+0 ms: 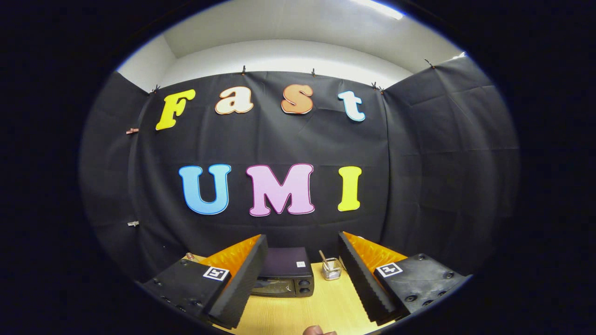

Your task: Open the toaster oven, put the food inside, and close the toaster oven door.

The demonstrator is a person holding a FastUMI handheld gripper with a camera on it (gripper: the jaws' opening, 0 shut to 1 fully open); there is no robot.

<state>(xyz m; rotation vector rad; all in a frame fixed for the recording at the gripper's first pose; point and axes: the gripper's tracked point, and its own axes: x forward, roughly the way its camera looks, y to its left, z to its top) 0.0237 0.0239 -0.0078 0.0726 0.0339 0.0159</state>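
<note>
gripper (302, 279): your fingers spread wide, holding nothing
toaster oven (285, 278): door shut, beyond fingers, against wall
table (326, 307): bare wood ahead of you

We see the toaster oven (285, 278) standing upright on the wooden table (321, 307), back near the black cloth wall. It is a dark, boxy appliance with a flat top that carries a small pale sticker near its right rear corner. Its front faces us: a glass door takes up the left and middle part, and it looks closed, flush with the body. Two round knobs sit one above the other on the right side of the front. Its left part is hidden from us. The food is too little in sight for us to describe it.
</note>
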